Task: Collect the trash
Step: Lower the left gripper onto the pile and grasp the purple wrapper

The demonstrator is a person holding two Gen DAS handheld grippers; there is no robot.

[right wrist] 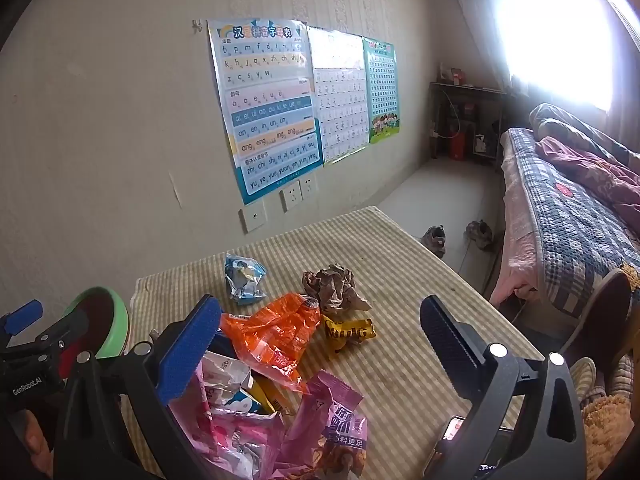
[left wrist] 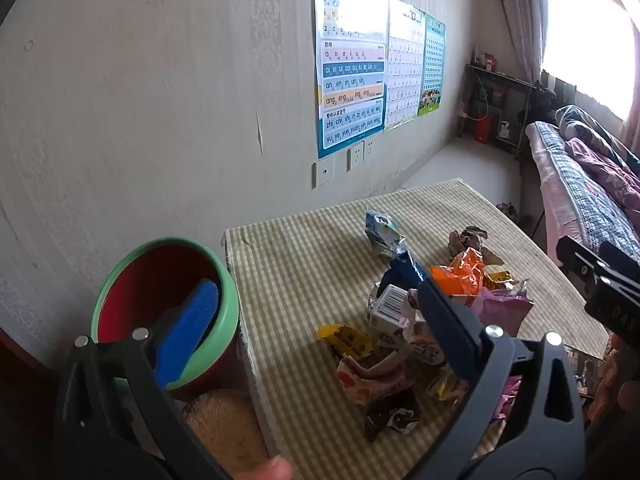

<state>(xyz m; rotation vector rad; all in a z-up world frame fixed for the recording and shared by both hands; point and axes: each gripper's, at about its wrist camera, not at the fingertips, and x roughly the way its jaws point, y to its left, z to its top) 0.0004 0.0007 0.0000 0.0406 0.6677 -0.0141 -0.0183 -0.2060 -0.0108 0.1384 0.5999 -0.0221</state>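
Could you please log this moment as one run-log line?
left gripper: open, empty | right gripper: open, empty | wrappers: on table | bin: beside table

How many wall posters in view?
3, side by side on the wall beyond the table: pinyin chart nearest, white chart in the middle, green chart farthest. None appear hidden.

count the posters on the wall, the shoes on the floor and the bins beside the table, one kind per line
posters: 3
shoes: 2
bin: 1
total: 6
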